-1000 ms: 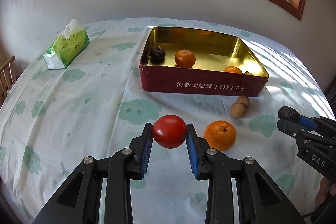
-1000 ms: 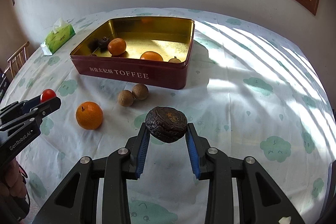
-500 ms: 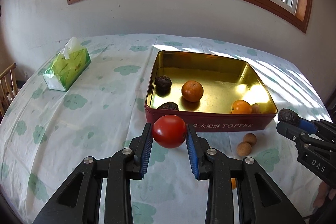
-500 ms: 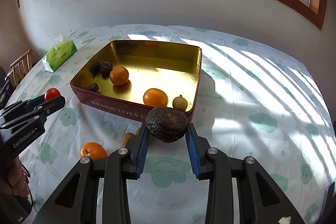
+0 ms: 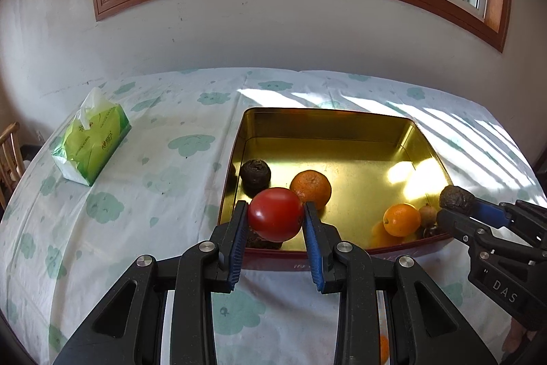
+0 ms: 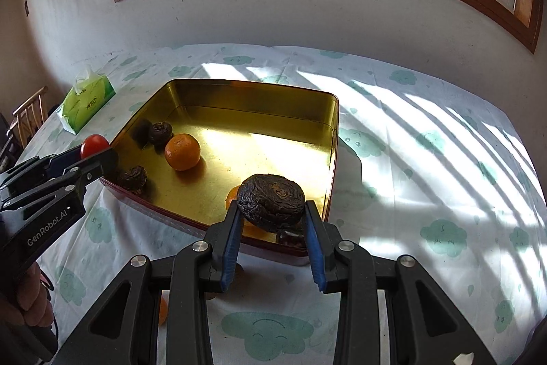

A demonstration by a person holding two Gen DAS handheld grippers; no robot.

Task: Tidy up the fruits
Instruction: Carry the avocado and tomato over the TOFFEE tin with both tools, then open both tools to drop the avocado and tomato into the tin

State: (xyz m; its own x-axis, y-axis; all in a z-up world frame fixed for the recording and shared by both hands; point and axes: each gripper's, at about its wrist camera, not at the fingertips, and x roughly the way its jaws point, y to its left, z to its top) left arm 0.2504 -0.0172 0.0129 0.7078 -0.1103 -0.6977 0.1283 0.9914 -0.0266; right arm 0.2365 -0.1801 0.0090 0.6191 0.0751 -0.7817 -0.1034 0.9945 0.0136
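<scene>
The left gripper is clamping a red tomato over the near-left corner of the gold tin; the right gripper is squeezing a dark wrinkled fruit, lying flat, its long axis running across the jaws, above the tin's near-right corner. The tin's far half is lying bare. Two oranges are sitting inside on the tabletop.

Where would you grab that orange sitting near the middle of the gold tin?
Grip the orange across its widest part, coming down from above with the tongs, probably best. It is round, so any sides work, but the wrinkled dark fruit sits close beside it, so place the fingers on its open sides.
</scene>
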